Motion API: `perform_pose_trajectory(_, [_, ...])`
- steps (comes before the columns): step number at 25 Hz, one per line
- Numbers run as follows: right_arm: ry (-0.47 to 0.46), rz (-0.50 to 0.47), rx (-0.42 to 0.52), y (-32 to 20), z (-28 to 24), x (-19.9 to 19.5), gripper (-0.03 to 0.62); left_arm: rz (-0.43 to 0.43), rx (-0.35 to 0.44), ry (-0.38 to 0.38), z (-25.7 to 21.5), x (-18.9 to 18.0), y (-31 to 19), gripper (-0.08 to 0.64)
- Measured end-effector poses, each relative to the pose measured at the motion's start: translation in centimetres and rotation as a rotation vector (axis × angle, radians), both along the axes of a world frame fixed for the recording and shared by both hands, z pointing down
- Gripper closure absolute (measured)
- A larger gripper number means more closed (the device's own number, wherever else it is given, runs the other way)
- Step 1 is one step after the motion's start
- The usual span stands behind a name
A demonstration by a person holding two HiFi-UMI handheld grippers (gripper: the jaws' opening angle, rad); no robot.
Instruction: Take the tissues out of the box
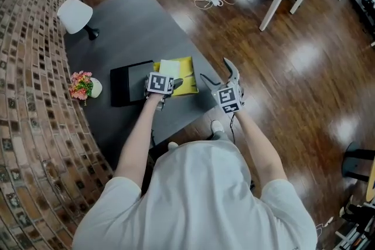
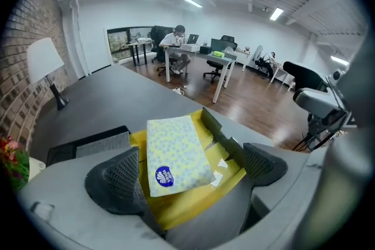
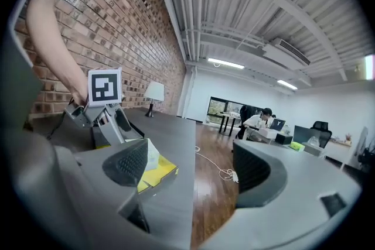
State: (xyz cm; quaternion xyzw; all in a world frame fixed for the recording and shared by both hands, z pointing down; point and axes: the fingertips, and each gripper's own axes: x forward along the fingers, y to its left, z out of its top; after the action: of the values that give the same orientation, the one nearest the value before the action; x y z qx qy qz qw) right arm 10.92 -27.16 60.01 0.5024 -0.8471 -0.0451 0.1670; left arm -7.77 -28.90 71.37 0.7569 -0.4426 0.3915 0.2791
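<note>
On a dark grey office table point(image 1: 129, 26), the left gripper point(image 2: 190, 171), jaws apart (so too the empty right gripper point(image 3: 193, 167)), hovers over the pale patterned soft tissue pack point(image 2: 176, 152) lying on its opened yellow cardboard box point(image 2: 193, 202), with clamp-and-lift likely next.

Plastic-wrapped tissue pack point(image 2: 176, 152), matt cardboard box point(image 2: 188, 206), matt table point(image 1: 129, 32), glossy wood floor point(image 1: 293, 79) at three o'clock, rough brick wall point(image 1: 29, 114) at nine

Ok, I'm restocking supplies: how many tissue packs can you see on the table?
1. The tissue pack lies on top of the open yellow box on the dark table; others may be hidden underneath it.
</note>
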Motion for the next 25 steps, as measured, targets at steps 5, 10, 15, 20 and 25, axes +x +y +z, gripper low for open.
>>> perform_pose_trajectory(5, [-0.07, 0.018, -0.002, 0.4, -1.1, -0.1, 0.133, -0.017, -0.019, 0.001, 0.9, 0.4, -0.8, 0.005])
perform_pose_trajectory(10, [-0.162, 0.039, -0.015, 0.9, -2.0, 0.2, 0.149, -0.023, -0.031, -0.004, 1.7, 1.4, -1.5, 0.005])
perform_pose_trajectory(15, [-0.228, 0.038, -0.026, 2.2, -2.7, -0.2, 0.152, -0.021, 0.016, -0.041, 2.0, 1.6, -2.9, 0.005])
perform_pose_trajectory(20, [-0.309, 0.056, -0.055, 3.0, -2.8, -0.1, 0.153, -0.03, -0.026, -0.051, 2.8, 1.5, -3.2, 0.005])
perform_pose_trajectory(25, [-0.352, 0.064, -0.062, 3.6, -3.3, -0.2, 0.153, -0.026, 0.028, -0.027, 2.0, 2.4, -4.6, 0.005])
